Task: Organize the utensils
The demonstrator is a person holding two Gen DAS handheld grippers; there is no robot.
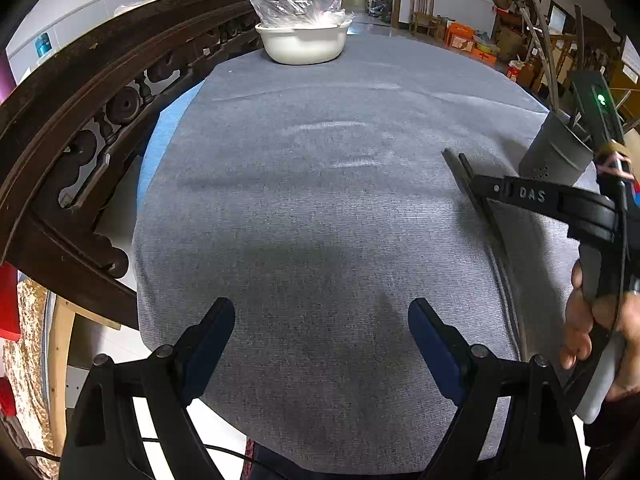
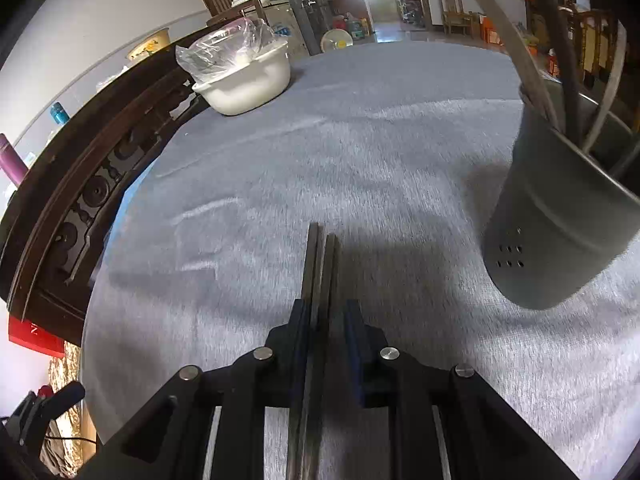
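My right gripper [image 2: 326, 308] is shut on a pair of dark chopsticks [image 2: 320, 264] that stick out forward over the grey cloth. It also shows in the left wrist view [image 1: 480, 196], with the chopsticks [image 1: 460, 168] held low above the cloth. A grey utensil holder [image 2: 560, 216] with small holes stands at the right and holds several utensils; it also shows in the left wrist view [image 1: 556, 152]. My left gripper [image 1: 322, 312] is open and empty above the near part of the table.
A grey cloth [image 1: 320, 200] covers the round table. A white basin [image 1: 302, 42] with a plastic bag in it stands at the far edge. A dark carved wooden chair back [image 1: 80, 128] curves along the left side.
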